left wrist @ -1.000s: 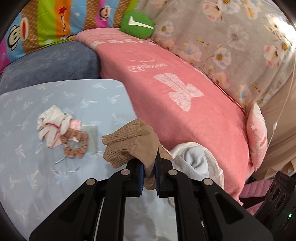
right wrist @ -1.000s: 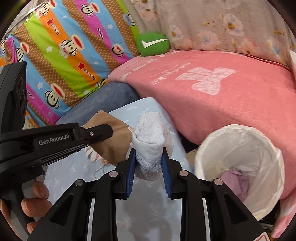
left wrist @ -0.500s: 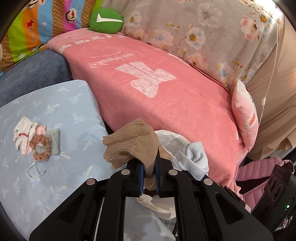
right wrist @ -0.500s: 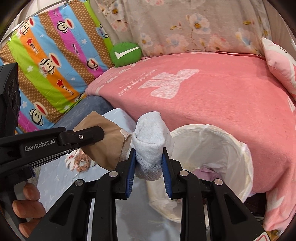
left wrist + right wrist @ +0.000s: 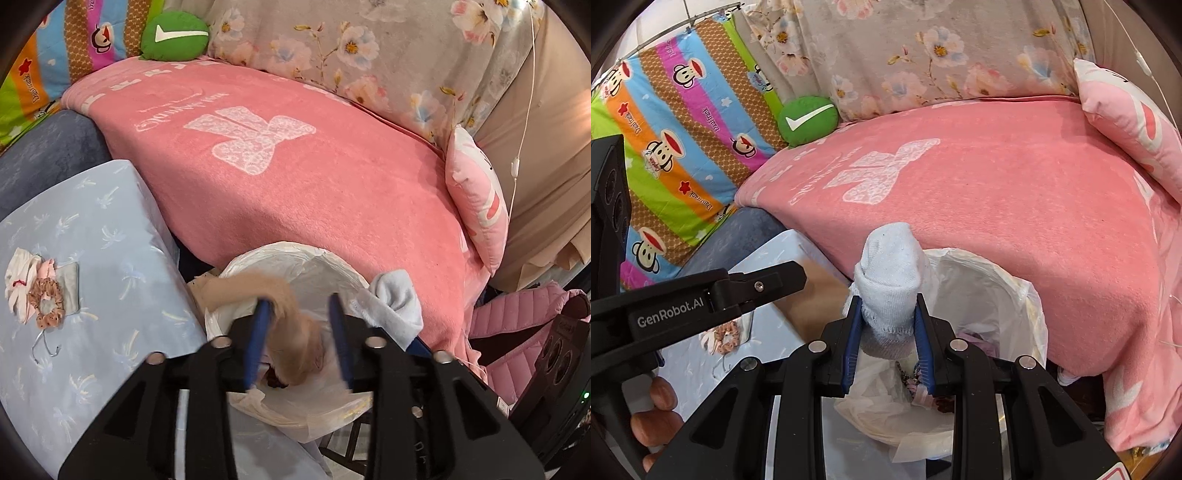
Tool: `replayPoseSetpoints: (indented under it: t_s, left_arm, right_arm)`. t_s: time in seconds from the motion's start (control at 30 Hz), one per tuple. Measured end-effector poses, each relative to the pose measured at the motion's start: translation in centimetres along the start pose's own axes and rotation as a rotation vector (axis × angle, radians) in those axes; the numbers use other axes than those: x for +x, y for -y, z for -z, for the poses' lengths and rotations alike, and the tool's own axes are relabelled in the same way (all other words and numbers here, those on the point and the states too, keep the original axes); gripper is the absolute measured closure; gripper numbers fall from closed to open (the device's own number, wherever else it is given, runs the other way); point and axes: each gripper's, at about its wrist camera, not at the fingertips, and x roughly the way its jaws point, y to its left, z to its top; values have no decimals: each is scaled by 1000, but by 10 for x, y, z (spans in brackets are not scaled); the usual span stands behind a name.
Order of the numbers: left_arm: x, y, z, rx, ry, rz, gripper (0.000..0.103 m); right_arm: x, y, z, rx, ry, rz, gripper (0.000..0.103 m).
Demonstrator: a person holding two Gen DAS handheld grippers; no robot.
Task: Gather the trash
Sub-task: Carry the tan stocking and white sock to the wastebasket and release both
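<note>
My left gripper is open over the white-lined trash bin. A tan sock, blurred, drops between its jaws into the bin. My right gripper is shut on a white sock and holds it above the near rim of the bin. That white sock also shows in the left wrist view, at the bin's right rim. The left gripper's body shows at the left of the right wrist view.
A light blue table left of the bin carries a white glove, a brown scrunchie and a grey cloth. A pink blanket covers the sofa behind the bin. A pink pillow and a pink jacket lie at right.
My left gripper has opened and let go of the tan sock, which falls into the bin. Both grippers have moved right from the table to over the bin.
</note>
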Motion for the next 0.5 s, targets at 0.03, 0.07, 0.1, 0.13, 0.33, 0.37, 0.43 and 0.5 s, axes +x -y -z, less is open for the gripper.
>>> replayPoseSetpoints:
  t_s: [0.03,0.07,0.1,0.13,0.33,0.37,0.43,0.5]
  left_arm:
    - [-1,1,0,2,8,-5,58]
    - [-2,1,1,7,15,-9,55]
    - [-2,2,0,12,18,-12,54]
    - [-2,3,0,17,19,-18,54]
    - [-2,-3,1,13,24,-41,53]
    - [-2,-4,1,8,23,-43,53]
    - [-2,-7,2,5,25,-47,53]
    - [-2,-9,2,1,25,-50,53]
  right_arm:
    - [0,1,0,2,0,2,77]
    - [0,2,0,4,0,3,77]
    - [1,2,0,5,-1,4,77]
    - [1,3,0,6,-2,5,77]
    - [5,-1,2,2,-9,8,75]
    - [5,-1,2,0,-9,9,74]
    - [6,-3,2,-5,-11,9,73]
    - [6,-5,2,-8,-6,11,73]
